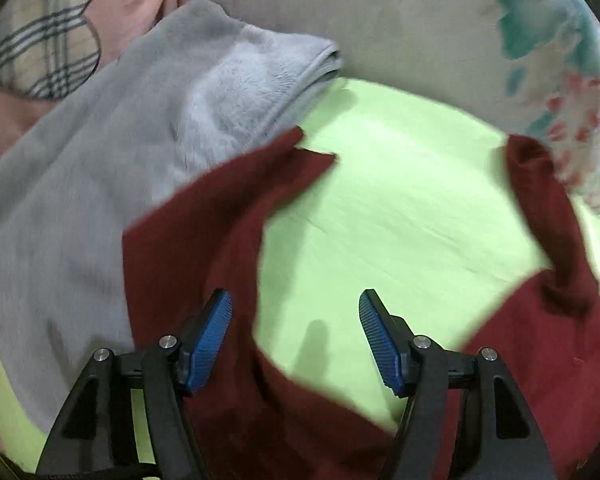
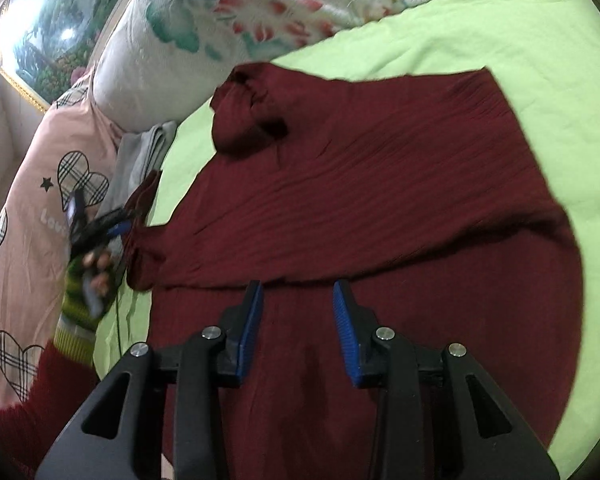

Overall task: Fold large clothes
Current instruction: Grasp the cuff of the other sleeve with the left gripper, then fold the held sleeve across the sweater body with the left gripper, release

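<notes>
A dark red ribbed garment [image 2: 372, 200] lies spread on the light green bed sheet [image 2: 480, 28], folded over itself, with a bunched sleeve [image 2: 248, 116] near the top. My right gripper [image 2: 298, 300] hovers open and empty over the garment's folded edge. In the left wrist view the garment's left sleeve [image 1: 220, 216] runs up over the sheet [image 1: 400, 200] and onto a grey blanket, and another part [image 1: 548, 332] lies at the right. My left gripper [image 1: 296, 312] is open and empty above that sleeve; it also shows in the right wrist view [image 2: 118, 228] at the sleeve's end.
A folded grey fleece blanket [image 1: 120, 152] lies left of the garment. A white pillow with a floral print [image 2: 220, 32] and a pink pillow with plaid hearts [image 2: 28, 200] lie along the bed's head. A framed painting [image 2: 48, 32] hangs behind.
</notes>
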